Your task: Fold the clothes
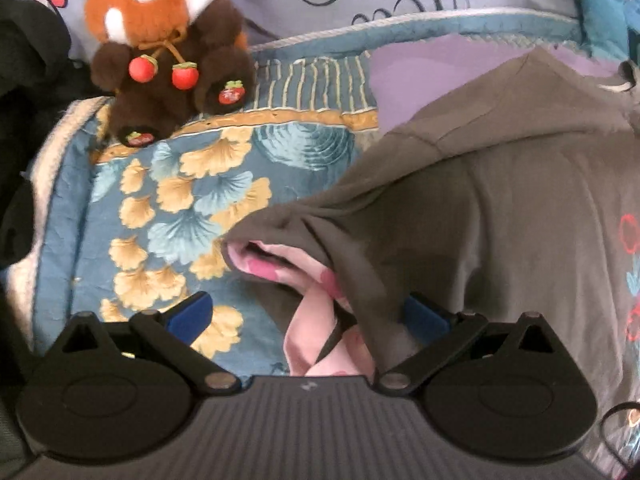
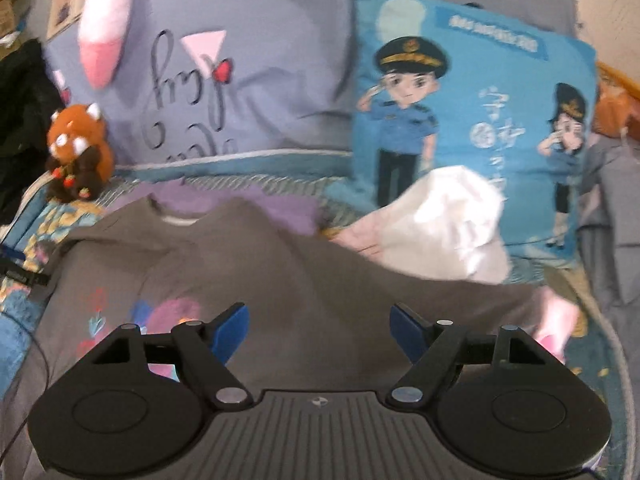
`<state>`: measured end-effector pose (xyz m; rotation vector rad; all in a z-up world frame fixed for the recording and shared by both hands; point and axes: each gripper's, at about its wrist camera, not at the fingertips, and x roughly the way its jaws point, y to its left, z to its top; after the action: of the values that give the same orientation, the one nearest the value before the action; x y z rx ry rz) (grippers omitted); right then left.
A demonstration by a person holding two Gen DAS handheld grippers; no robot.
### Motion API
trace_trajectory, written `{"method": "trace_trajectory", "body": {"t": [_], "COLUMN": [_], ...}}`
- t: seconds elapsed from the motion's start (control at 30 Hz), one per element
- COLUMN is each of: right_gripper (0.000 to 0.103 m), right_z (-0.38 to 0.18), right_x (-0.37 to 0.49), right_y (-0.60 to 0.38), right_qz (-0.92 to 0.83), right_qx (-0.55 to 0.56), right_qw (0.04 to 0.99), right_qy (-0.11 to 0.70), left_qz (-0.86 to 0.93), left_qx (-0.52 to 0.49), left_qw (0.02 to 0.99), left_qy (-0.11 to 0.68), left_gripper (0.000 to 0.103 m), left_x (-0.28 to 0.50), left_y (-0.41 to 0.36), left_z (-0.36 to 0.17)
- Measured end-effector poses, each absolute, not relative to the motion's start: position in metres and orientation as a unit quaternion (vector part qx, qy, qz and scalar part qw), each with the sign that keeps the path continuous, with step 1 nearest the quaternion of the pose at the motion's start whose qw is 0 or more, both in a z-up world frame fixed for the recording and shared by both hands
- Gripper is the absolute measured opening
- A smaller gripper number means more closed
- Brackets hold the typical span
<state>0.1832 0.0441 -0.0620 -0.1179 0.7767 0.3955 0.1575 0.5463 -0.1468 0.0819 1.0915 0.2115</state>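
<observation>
Grey shirt (image 1: 500, 200) lay spread over the patterned bedspread (image 1: 168, 200), its printed front up, a bunched sleeve edge and pink cloth (image 1: 320, 320) beneath it sitting between the fingers of the left hand-held gripper (image 1: 308, 312), whose jaws stood wide apart and pressed on nothing. Right hand-held gripper (image 2: 319, 330) hovered above the same shirt, jaws spread, empty. Red panda toy (image 1: 168, 40) sat beyond the shirt's left side. Blue cartoon cushion (image 2: 480, 120) stood behind the shirt, white cloth (image 2: 448, 232) against it.
</observation>
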Motion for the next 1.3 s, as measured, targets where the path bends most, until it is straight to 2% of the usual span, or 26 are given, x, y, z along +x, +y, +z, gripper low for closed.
{"method": "trace_trajectory", "body": {"t": [0.57,0.63,0.73,0.77,1.0,1.1,1.17,1.3], "right_gripper": [0.077,0.077,0.077,0.077,0.077,0.077,0.077,0.077], "right_z": [-0.087,-0.092,-0.098,-0.099,-0.104,-0.104,-0.104,-0.105], "right_x": [0.168,0.167,0.168,0.168,0.167,0.165,0.162,0.161], "right_y": [0.062,0.063,0.068,0.069,0.075,0.078,0.080,0.082], "right_qz": [0.220,0.223,0.223,0.223,0.229,0.233,0.237,0.237], "right_qx": [-0.037,-0.031,-0.032,-0.031,-0.019,-0.015,-0.016,-0.011], "right_qw": [0.890,0.888,0.887,0.887,0.886,0.885,0.884,0.883], "right_qy": [0.398,0.401,0.403,0.403,0.402,0.403,0.404,0.405], "left_qz": [0.044,0.036,0.024,0.019,0.010,0.040,0.054,0.057], "left_qx": [-0.052,-0.055,-0.061,-0.065,-0.038,-0.059,-0.079,-0.089], "left_qw": [0.897,0.901,0.905,0.906,0.909,0.904,0.895,0.891], "left_qy": [0.437,0.428,0.421,0.418,0.416,0.422,0.435,0.441], "left_gripper": [0.102,0.100,0.086,0.084,0.083,0.059,0.036,0.022], "left_x": [0.157,0.155,0.153,0.152,0.150,0.155,0.158,0.156], "left_y": [0.580,0.582,0.583,0.583,0.577,0.584,0.590,0.591], "left_z": [-0.174,-0.175,-0.170,-0.167,-0.152,-0.153,-0.158,-0.161]}}
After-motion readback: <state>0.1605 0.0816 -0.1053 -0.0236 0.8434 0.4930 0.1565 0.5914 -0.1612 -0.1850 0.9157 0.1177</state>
